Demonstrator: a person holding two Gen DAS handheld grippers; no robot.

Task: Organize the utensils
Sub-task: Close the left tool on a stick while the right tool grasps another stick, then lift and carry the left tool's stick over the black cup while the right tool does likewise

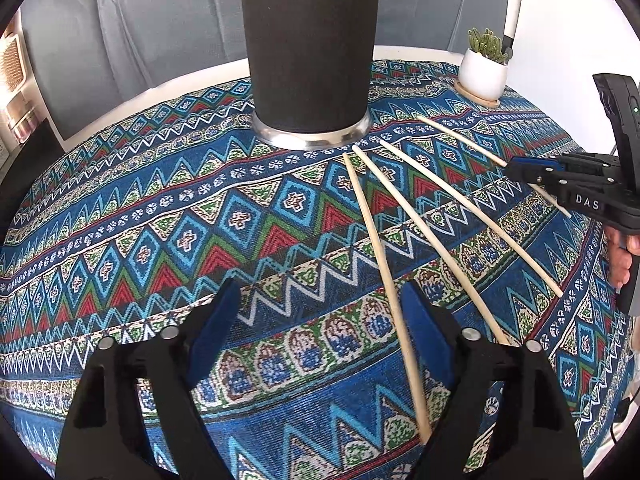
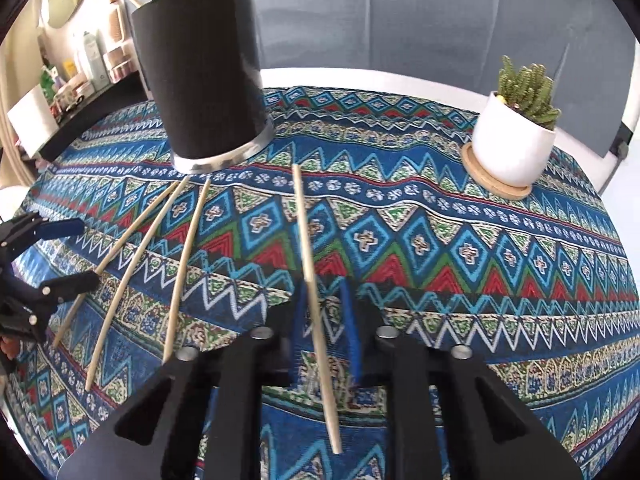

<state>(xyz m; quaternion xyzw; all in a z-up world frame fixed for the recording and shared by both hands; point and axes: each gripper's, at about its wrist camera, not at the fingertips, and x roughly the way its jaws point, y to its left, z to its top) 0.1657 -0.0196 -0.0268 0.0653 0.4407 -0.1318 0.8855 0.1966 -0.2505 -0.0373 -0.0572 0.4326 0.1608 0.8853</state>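
Observation:
A black cylindrical holder with a silver base [image 1: 308, 52] [image 2: 204, 76] stands on the patterned tablecloth; stick tips show above its rim in the right wrist view. Several light wooden chopsticks lie fanned out in front of it. My left gripper [image 1: 316, 320] is open low over the cloth, with one chopstick [image 1: 380, 264] running past its right finger [image 1: 424, 320]. My right gripper [image 2: 324, 312] has its blue pads close around a fourth chopstick [image 2: 310, 264], which also shows in the left wrist view [image 1: 460, 140]. Three chopsticks [image 2: 188, 252] lie to its left.
A white pot with a green succulent [image 2: 516, 140] [image 1: 482, 72] sits on a cork coaster at the far right of the table. A shelf with bottles and jars [image 2: 80, 72] stands beyond the left edge. A grey curtain hangs behind.

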